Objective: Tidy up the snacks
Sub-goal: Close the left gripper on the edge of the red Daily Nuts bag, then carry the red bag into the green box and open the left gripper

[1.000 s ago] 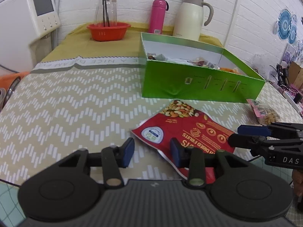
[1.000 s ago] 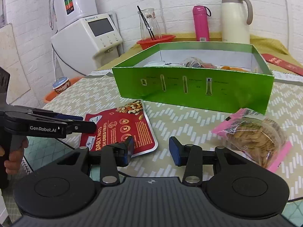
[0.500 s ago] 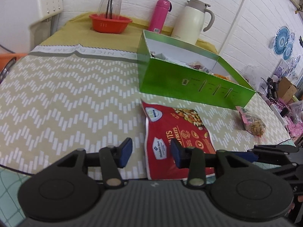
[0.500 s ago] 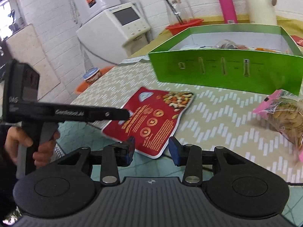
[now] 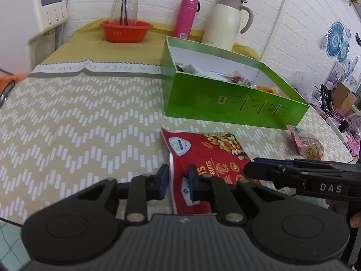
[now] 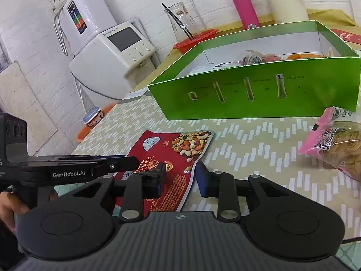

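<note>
Seen from the left wrist: left gripper (image 5: 178, 178) drawn down to a narrow slit around the near-left edge of the red nut pouch (image 5: 216, 153); cannot tell whether truly pinched. Seen only from the right wrist: a hand (image 6: 6, 205) on that tool's handle, plus a white dispenser (image 6: 79, 20) with a coloured panel. Right gripper (image 6: 180, 174) closing, about half wide, with the pouch's glossy right edge between its pads and untouched. Pouch flat and slightly crinkled on the chevron tablecloth (image 5: 79, 124) at the table's near edge, just short of the green cardboard box (image 5: 225, 103), with a pink seed bag (image 6: 338, 149) off to the right. Both jaws narrower than a second ago.
</note>
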`<move>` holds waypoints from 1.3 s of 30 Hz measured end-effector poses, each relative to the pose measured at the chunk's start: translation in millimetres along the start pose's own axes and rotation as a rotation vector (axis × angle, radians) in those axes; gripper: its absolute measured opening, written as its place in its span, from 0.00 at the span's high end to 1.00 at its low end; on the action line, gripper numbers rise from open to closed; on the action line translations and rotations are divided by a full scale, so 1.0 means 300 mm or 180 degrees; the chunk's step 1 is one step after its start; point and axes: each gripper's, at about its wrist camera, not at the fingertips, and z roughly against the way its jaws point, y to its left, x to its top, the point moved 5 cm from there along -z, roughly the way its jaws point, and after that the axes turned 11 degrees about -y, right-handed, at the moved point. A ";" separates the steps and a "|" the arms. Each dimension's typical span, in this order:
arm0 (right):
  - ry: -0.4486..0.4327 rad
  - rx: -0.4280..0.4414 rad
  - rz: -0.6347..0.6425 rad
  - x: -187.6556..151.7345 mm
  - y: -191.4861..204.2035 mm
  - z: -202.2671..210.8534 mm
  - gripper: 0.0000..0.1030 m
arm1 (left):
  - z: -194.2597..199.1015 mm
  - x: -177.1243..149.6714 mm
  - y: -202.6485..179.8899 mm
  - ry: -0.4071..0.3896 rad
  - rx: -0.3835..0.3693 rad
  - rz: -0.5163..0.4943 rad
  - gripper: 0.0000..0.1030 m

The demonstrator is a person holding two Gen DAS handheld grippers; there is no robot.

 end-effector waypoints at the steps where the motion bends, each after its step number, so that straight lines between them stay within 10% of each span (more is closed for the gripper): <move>1: -0.0011 -0.0036 0.0017 -0.002 -0.002 0.002 0.65 | 0.000 -0.002 -0.006 -0.0008 0.0021 -0.0020 0.96; 3: -0.0008 -0.0096 0.0022 -0.004 -0.007 0.009 0.86 | 0.002 -0.005 -0.015 -0.0023 0.0085 -0.0038 0.97; 6: 0.0021 -0.0115 -0.0026 -0.012 -0.007 0.033 0.91 | 0.022 -0.014 -0.040 -0.0037 0.0135 -0.0077 0.99; 25: -0.0614 -0.0055 0.0082 0.085 0.031 0.262 0.95 | 0.178 0.105 -0.255 -0.0448 -0.0124 -0.0243 1.00; 39: -0.1021 -0.0395 0.0189 0.313 -0.100 0.268 0.95 | -0.013 0.323 -0.389 -0.0662 -0.0366 -0.0157 1.00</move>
